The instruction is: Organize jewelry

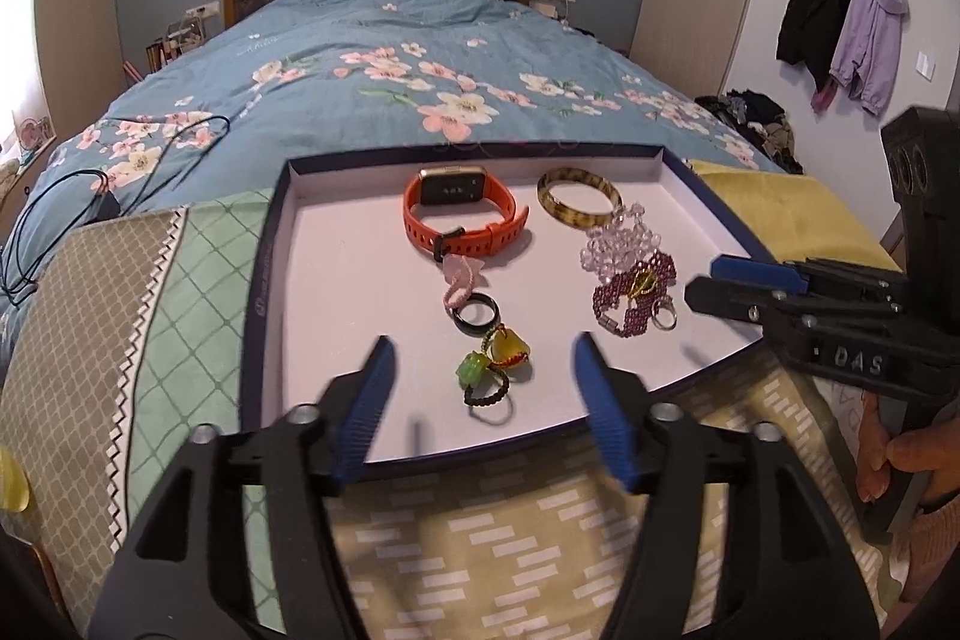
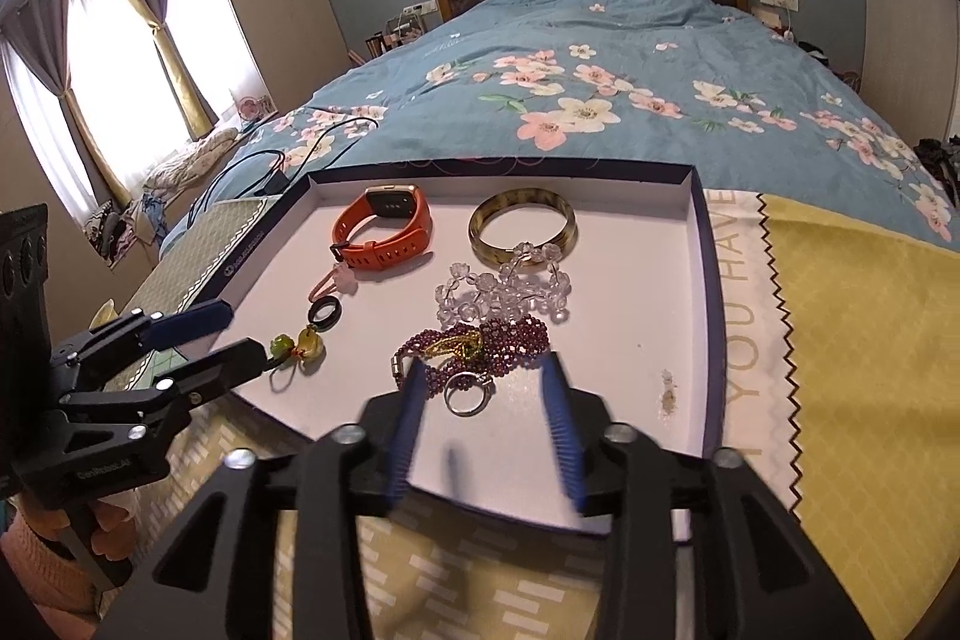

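Blue pads: both tongs have 'em, black frames
Left tongs [image 1: 483,370]: spread wide, gripping nothing, green and yellow charm rings [image 1: 495,361] sit on the tray floor between the tips
Right tongs [image 2: 485,394]: about halfway apart, empty too, silver ring [image 2: 467,396] lying loose between the pads
Purple bead bracelet [image 2: 480,343]: touching that ring, clear beads [image 2: 510,289] just behind
Far end: orange watch [image 1: 462,214] beside amber bangle [image 1: 579,196]
Tray [image 1: 264,280]: white inside, navy rim, on patterned cloths at the foot of the bed [image 1: 390,58]
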The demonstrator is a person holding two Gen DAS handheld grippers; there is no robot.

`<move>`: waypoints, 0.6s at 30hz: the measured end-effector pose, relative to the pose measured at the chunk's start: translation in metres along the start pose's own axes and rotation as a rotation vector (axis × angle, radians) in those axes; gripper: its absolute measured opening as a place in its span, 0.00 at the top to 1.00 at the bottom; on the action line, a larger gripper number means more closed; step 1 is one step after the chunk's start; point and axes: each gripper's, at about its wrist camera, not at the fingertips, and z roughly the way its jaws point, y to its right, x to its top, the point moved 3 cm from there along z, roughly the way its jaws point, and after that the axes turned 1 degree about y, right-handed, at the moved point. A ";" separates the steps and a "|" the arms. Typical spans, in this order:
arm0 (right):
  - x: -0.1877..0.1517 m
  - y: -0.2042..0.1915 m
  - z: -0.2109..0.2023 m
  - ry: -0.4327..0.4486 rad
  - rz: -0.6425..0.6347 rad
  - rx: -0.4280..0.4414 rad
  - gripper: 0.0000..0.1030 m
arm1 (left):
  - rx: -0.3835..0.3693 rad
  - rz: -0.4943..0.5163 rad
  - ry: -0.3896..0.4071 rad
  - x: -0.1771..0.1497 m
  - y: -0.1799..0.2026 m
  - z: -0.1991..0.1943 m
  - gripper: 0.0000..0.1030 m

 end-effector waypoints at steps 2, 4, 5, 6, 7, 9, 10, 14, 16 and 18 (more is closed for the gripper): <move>-0.001 -0.001 -0.006 0.016 -0.004 -0.013 0.42 | 0.010 0.003 0.036 0.001 0.001 -0.010 0.21; -0.004 -0.002 -0.014 0.037 -0.008 -0.025 0.34 | 0.023 0.010 0.061 0.001 0.003 -0.021 0.08; -0.005 -0.002 -0.018 0.048 -0.009 -0.031 0.26 | 0.028 0.012 0.076 0.001 0.003 -0.025 0.06; -0.007 -0.004 -0.024 0.065 -0.011 -0.040 0.20 | 0.037 0.013 0.092 0.001 0.003 -0.031 0.06; -0.008 -0.004 -0.028 0.076 -0.013 -0.043 0.19 | 0.044 0.018 0.104 0.000 0.004 -0.036 0.06; -0.011 -0.006 -0.036 0.094 -0.019 -0.056 0.06 | 0.046 0.018 0.108 -0.002 0.006 -0.044 0.06; -0.014 -0.008 -0.043 0.112 -0.023 -0.076 0.07 | 0.058 0.014 0.119 -0.004 0.006 -0.050 0.06; -0.022 -0.014 -0.062 0.174 -0.052 -0.111 0.07 | 0.086 0.000 0.165 -0.010 0.005 -0.072 0.06; -0.025 -0.019 -0.071 0.212 -0.067 -0.125 0.07 | 0.092 -0.013 0.190 -0.014 0.004 -0.084 0.06; -0.030 -0.024 -0.083 0.258 -0.087 -0.148 0.07 | 0.110 -0.020 0.222 -0.018 0.004 -0.097 0.06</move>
